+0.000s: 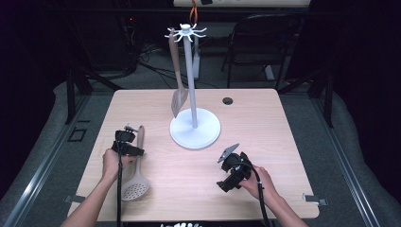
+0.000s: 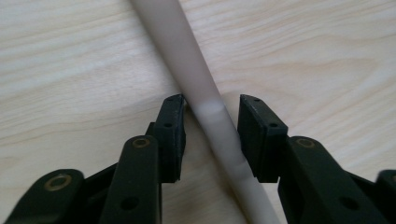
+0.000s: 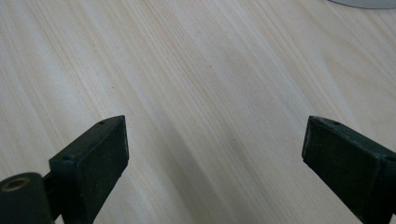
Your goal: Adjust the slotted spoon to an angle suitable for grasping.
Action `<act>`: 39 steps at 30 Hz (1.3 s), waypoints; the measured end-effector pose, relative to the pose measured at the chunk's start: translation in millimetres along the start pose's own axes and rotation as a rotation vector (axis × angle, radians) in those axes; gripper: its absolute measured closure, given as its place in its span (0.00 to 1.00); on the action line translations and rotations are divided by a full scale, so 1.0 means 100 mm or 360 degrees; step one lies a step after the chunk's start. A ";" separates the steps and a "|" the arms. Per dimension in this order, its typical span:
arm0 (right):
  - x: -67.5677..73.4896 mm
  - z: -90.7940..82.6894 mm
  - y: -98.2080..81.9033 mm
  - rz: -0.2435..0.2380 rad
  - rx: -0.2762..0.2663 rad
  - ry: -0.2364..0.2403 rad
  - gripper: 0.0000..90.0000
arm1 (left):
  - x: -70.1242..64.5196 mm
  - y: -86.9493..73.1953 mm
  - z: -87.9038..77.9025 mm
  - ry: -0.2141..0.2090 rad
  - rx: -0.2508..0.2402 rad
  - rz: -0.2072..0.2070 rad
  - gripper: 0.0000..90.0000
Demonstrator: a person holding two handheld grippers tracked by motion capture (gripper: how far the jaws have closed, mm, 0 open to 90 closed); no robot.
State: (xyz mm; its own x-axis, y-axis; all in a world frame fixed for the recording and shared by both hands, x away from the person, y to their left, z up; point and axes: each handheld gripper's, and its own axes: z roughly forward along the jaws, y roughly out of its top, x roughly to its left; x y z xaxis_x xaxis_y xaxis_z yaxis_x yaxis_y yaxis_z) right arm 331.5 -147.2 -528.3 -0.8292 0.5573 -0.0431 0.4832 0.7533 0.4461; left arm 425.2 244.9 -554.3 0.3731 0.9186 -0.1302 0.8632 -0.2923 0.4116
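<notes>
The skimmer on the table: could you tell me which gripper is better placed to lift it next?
Left. The left gripper already straddles the skimmer handle, jaws close on either side, though a firm grip cannot be told. The right gripper stands wide open over bare table, away from it.

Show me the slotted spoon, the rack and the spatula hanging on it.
slotted spoon (image 1: 135, 188): high view, perforated bowl.
rack (image 1: 195, 134): high view, round white base.
spatula (image 1: 178, 101): high view, blade hanging beside the pole.

Tool (image 2: 211, 126) straddles the pale handle (image 2: 196, 88) lying on the wooden table (image 2: 70, 60), jaws seemingly just clear of it
</notes>
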 end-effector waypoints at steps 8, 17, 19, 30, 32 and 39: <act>0.00 -0.01 0.00 0.0000 -0.0001 -0.0001 0.08 | -0.01 0.00 0.00 -0.0031 0.0004 0.0003 0.71; -0.01 -0.01 0.00 0.0002 -0.0008 -0.0003 0.08 | -0.01 -0.03 -0.11 -0.0107 -0.0079 0.0007 0.79; -0.01 -0.01 0.00 0.0001 -0.0008 -0.0003 0.08 | 0.00 -0.04 -0.14 -0.0178 -0.0113 -0.0028 0.82; -0.01 -0.01 0.00 -0.0011 0.0001 -0.0009 0.08 | -0.08 -0.05 -0.25 -0.0104 -0.0197 0.0061 0.83; -0.02 -0.01 0.00 -0.0010 0.0000 -0.0008 0.08 | -0.08 -0.05 -0.29 -0.0091 -0.0230 0.0067 0.83; -0.02 -0.01 0.00 -0.0009 0.0009 -0.0009 0.08 | -0.07 -0.08 -0.42 -0.0091 -0.0405 0.0107 0.83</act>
State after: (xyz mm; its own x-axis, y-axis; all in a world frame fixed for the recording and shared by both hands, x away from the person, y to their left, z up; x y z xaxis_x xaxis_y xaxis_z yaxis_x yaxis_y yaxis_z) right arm 332.7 -148.7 -527.6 -0.8304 0.5549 -0.0506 0.4800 0.7585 0.4408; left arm 401.4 251.9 -519.2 0.4513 0.8809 -0.1425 0.7252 -0.2690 0.6338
